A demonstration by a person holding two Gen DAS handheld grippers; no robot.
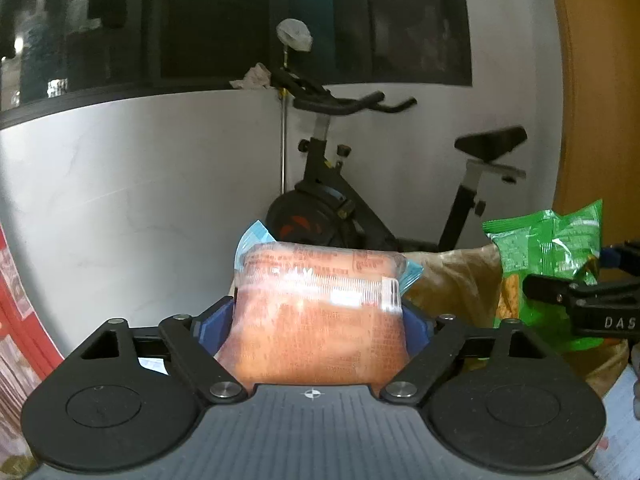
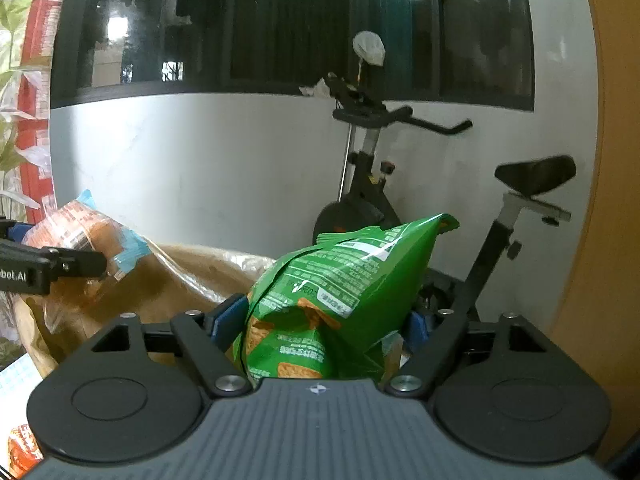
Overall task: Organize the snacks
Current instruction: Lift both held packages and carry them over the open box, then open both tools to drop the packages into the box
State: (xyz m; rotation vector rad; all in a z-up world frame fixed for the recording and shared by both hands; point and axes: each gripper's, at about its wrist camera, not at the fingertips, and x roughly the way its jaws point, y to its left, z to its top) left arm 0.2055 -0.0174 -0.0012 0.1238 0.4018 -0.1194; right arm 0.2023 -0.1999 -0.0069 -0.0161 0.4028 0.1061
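An orange snack packet (image 1: 320,320) is clamped between the jaws of the left gripper (image 1: 316,320). A green snack bag (image 2: 340,292) is pinched by the right gripper (image 2: 328,324), both raised above a brown paper bag (image 2: 188,280).

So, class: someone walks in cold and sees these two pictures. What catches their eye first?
Probably the orange snack pack, clamped between the left gripper fingers, and the bright green chip bag squeezed in the right gripper. Behind both, a black exercise bike stands against the white wall.
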